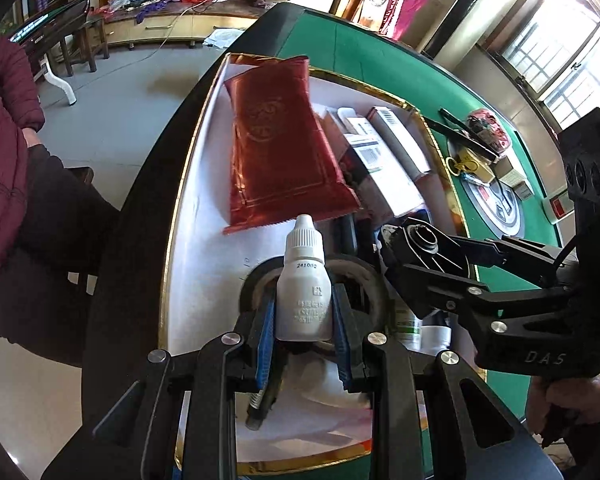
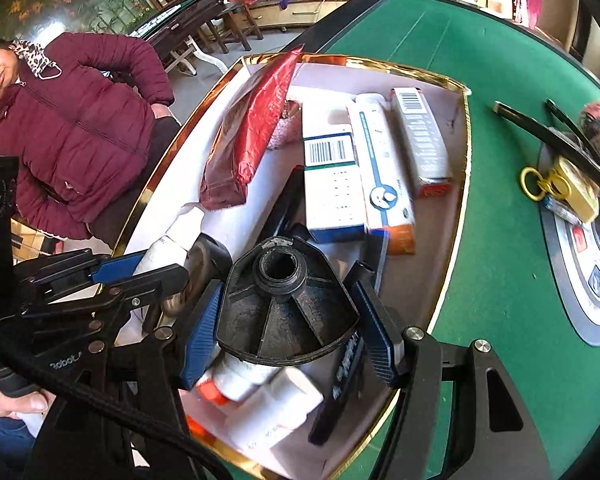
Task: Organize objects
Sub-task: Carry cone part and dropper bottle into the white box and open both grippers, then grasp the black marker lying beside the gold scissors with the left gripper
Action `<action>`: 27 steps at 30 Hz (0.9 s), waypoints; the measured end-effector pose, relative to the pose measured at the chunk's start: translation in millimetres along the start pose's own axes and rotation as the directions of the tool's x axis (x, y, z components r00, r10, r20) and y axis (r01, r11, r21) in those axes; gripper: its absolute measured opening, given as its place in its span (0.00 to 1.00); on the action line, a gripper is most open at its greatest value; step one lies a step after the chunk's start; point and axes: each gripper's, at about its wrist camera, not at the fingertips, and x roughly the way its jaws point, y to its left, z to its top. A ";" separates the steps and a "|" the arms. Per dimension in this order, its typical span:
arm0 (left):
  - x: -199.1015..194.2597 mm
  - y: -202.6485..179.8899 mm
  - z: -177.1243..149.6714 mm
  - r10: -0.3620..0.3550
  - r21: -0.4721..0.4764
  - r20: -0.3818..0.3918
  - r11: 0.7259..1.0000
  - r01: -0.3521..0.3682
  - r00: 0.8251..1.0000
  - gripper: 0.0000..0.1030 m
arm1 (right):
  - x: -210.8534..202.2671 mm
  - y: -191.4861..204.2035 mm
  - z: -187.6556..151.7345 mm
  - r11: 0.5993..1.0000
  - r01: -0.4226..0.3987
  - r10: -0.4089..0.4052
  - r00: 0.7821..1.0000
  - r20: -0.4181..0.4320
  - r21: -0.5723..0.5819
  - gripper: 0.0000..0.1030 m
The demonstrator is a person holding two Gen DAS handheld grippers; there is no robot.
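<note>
Blue-padded fingers of the left gripper (image 1: 304, 320) clamp a small white dropper bottle (image 1: 303, 280), cap pointing away from the camera, held over the near end of a shallow white box with a gold rim (image 1: 172, 216). Just behind the bottle a roll of dark tape (image 1: 364, 276) lies on the box floor. At three o'clock from it the right gripper (image 2: 290, 320) has its pads pressed on either side of a black fan-shaped plastic part (image 2: 284, 308) with a threaded collar, also above the box. Beneath that part, in the right wrist view, lie white bottles (image 2: 276, 408), one with an orange cap, and a black flat tool (image 2: 340, 384). Farther in, toward twelve o'clock, three white cartons (image 2: 332, 184) lie side by side, two showing barcodes; at eleven o'clock a red foil pouch (image 1: 284, 140) rests along the box's left wall. Outside the box, at two o'clock on the green felt table (image 2: 500, 260), sit gold-handled scissors (image 2: 540, 184), a black strip (image 2: 548, 136) and a patterned pouch (image 1: 486, 126). At nine o'clock a person in a maroon padded jacket (image 2: 72, 128) stands beside the table
</note>
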 end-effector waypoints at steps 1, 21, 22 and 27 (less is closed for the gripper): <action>1.2 2.9 1.5 0.009 -0.004 0.002 1.000 -0.009 1.000 0.21 | 2.3 -0.3 1.5 1.000 0.003 -0.003 1.000 -0.003 -0.001 0.62; -24.2 -12.9 11.9 0.005 -0.020 0.042 1.000 -0.004 0.999 0.48 | -55.2 -23.2 -17.9 0.997 -0.058 0.052 0.991 0.122 0.045 0.65; -26.9 -21.6 14.1 0.000 -0.005 0.050 1.000 0.001 0.999 0.49 | -61.9 -29.5 -22.9 0.995 -0.058 0.048 0.989 0.138 0.076 0.67; -26.8 -81.2 28.4 -0.063 0.103 0.056 0.993 0.057 0.996 0.53 | -98.1 -84.8 -62.8 0.973 -0.076 0.035 0.982 0.186 0.219 0.69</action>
